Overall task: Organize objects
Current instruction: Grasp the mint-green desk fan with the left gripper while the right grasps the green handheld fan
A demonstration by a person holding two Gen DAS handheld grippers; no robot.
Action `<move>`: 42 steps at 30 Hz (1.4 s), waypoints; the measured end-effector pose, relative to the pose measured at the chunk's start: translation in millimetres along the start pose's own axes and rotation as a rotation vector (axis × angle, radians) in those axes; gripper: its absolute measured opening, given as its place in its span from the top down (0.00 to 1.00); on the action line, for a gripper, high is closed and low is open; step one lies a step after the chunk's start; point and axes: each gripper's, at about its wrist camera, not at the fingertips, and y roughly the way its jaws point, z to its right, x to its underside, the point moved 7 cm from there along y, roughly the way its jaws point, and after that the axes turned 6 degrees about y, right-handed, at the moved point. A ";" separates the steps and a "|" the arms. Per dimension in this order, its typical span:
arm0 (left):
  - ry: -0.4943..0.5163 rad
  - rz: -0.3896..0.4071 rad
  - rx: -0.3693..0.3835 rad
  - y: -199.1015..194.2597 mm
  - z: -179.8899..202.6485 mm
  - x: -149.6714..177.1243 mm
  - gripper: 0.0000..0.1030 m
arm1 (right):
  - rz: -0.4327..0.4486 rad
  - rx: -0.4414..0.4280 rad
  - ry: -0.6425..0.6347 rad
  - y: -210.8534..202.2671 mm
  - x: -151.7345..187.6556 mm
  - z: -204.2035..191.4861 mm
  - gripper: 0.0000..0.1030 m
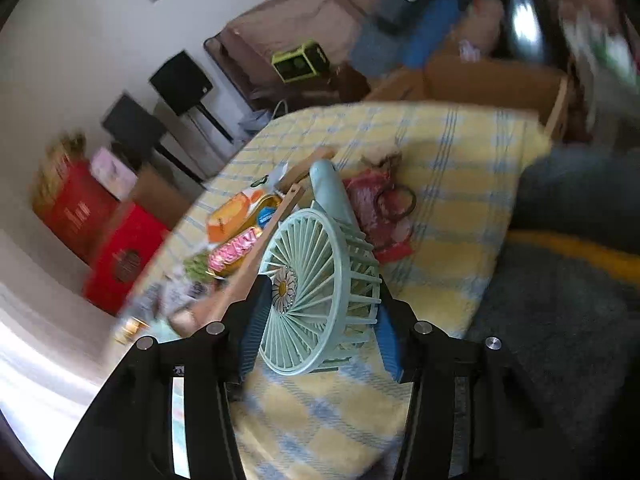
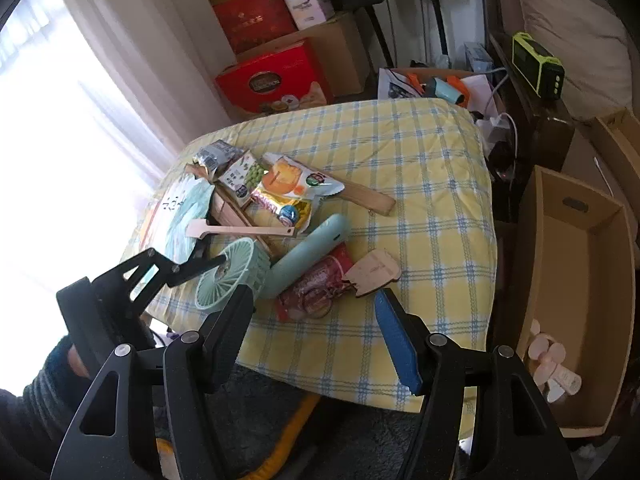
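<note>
A mint-green handheld fan (image 1: 320, 280) lies on the yellow checked tablecloth (image 1: 448, 184), its handle pointing away. My left gripper (image 1: 322, 294) is shut on the fan's round cage, one pad against each side. In the right wrist view the same fan (image 2: 240, 272) lies near the table's front left, with a left finger (image 2: 192, 268) reaching over its face. My right gripper (image 2: 312, 300) hangs open and empty above the table's near edge. Just beyond it are a red packet (image 2: 316, 288) and a flat wooden cut-out (image 2: 374, 272). Snack packets (image 2: 288, 184) are piled behind the fan.
An open cardboard box (image 2: 576, 280) stands on the floor at the right with pale pink items (image 2: 552, 364) in it. A wooden spatula (image 2: 240, 230) and a round teal hand fan (image 2: 184, 216) lie at the table's left. Red gift boxes (image 2: 276, 76) stand behind.
</note>
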 end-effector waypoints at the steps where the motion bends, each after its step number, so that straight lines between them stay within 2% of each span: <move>1: -0.081 0.020 0.069 -4.6 -5.3 0.2 0.56 | 0.003 -0.002 0.003 -0.9 -0.3 0.7 0.37; 4: -0.322 0.073 0.292 -14.2 -23.2 6.0 0.56 | 0.006 -0.007 0.003 -3.7 -0.5 0.5 0.37; 6: -0.440 0.087 0.391 -15.0 -34.5 11.3 0.56 | 0.005 -0.018 0.010 -4.8 -0.9 1.1 0.37; 9: -0.560 0.089 0.464 -11.8 -49.9 18.4 0.58 | 0.006 -0.036 0.032 -4.9 -1.3 3.6 0.37; 11: -0.644 0.066 0.480 -6.1 -61.5 26.4 0.69 | -0.004 -0.061 0.061 -2.1 -0.9 5.3 0.37; 15: -0.798 0.080 0.547 0.7 -77.7 40.8 0.70 | -0.027 -0.106 0.104 5.8 1.5 6.4 0.37; 20: -0.759 0.068 0.516 2.8 -74.5 38.0 0.69 | -0.053 -0.125 0.167 19.2 2.0 12.0 0.36; 25: -0.788 0.050 0.521 8.6 -63.8 44.8 0.69 | -0.050 -0.142 0.205 25.6 0.0 14.7 0.35; 27: -0.781 0.075 0.506 6.2 -63.8 47.2 0.72 | -0.051 -0.149 0.217 27.5 -0.3 15.0 0.33; 28: -0.764 0.092 0.483 2.0 -63.9 46.4 0.75 | -0.051 -0.151 0.230 29.0 -0.6 16.4 0.31; 30: -0.732 0.117 0.415 -8.7 -64.9 47.0 0.75 | -0.058 -0.162 0.279 32.6 -1.0 21.4 0.29; 31: -0.721 0.128 0.404 -11.7 -64.8 46.5 0.76 | -0.064 -0.180 0.317 35.3 -1.7 24.3 0.29; 34: -0.717 0.122 0.428 -14.0 -59.7 49.8 0.76 | -0.074 -0.218 0.396 41.1 -6.1 27.8 0.29; 36: -0.714 0.123 0.422 -14.8 -57.7 51.7 0.76 | -0.105 -0.171 0.382 49.1 -9.9 22.0 0.26; 42: -0.676 0.103 0.384 -19.8 -54.3 49.5 0.76 | -0.192 -0.165 0.383 82.9 -13.2 -4.0 0.27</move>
